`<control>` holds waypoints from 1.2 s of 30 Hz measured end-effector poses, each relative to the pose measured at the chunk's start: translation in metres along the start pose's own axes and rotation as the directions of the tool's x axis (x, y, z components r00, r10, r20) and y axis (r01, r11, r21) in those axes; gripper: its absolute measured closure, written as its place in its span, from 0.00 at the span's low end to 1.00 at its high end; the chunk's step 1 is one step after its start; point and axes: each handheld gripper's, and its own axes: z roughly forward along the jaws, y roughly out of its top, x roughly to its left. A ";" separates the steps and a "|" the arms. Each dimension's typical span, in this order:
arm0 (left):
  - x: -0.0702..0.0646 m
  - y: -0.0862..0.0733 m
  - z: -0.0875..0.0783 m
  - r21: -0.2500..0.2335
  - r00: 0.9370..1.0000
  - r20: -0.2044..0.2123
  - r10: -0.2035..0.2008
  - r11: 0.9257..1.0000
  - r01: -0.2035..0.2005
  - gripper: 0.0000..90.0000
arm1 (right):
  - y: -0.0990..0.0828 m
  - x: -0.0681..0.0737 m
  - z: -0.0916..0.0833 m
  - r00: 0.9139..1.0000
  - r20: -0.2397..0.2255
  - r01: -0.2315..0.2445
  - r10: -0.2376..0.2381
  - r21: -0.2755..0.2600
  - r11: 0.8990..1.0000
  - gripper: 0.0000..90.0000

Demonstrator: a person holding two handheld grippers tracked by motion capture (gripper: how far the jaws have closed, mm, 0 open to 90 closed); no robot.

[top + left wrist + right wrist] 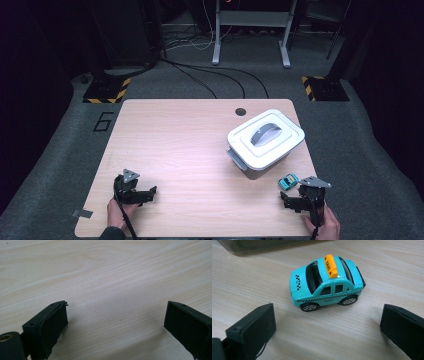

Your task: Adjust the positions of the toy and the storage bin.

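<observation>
Taxi [327,283], a small turquoise toy car with a yellow roof sign and black checker trim, stands on its four wheels on the table [190,150], near the front right corner. In the right gripper view it sits side-on just ahead of the right gripper [327,322], whose two black jaws stand wide apart and hold nothing; the car lies beyond the jaw tips, clear of both pads, roughly in line with the gap between them. In the high view the taxi [288,181] is just beside the right gripper [289,198], which a hand [327,225] holds low over the front edge of the table. Close behind the car stands a white box [265,142] with a closed lid and a grey handle lying flat on top; its grey lower wall shows at the top edge of the right gripper view. Well apart, near the front left corner, the left gripper [150,192] is held by the other hand [117,212] just over bare wood. Its jaws [115,322] are also spread wide, with nothing between them but the pale wood grain. A round hole [240,111] sits near the far edge of the table.
</observation>
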 end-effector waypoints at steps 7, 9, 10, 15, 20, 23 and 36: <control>-0.012 0.018 -0.005 0.006 1.000 0.018 0.025 1.000 -0.025 0.06 | 0.001 -0.003 0.002 0.999 -0.035 0.031 -0.031 -0.001 1.000 0.00; -0.016 0.026 -0.006 0.004 0.999 0.032 0.032 0.999 -0.032 0.07 | 0.002 -0.004 0.002 0.998 -0.041 0.039 -0.039 -0.002 0.999 0.00; -0.018 0.029 -0.007 0.005 0.999 0.036 0.041 0.999 -0.041 0.07 | 0.002 -0.004 0.002 0.998 -0.042 0.040 -0.040 -0.002 0.999 0.00; -0.034 0.049 -0.012 -0.019 0.996 0.055 0.072 0.997 -0.071 0.07 | 0.004 -0.005 0.004 0.997 -0.057 0.056 -0.056 0.000 0.998 0.00; -0.049 0.070 -0.016 -0.025 0.990 0.083 0.118 0.993 -0.116 0.06 | 0.005 -0.005 0.005 0.996 -0.068 0.062 -0.062 0.000 0.998 0.00; -0.057 0.083 -0.020 -0.018 0.982 0.089 0.169 0.986 -0.168 0.06 | 0.005 -0.005 0.005 0.996 -0.069 0.064 -0.064 0.000 0.998 0.00; -0.088 0.142 -0.027 -0.091 0.970 0.130 0.204 0.977 -0.193 0.04 | 0.007 -0.005 0.007 0.995 -0.073 0.072 -0.072 -0.003 0.997 0.00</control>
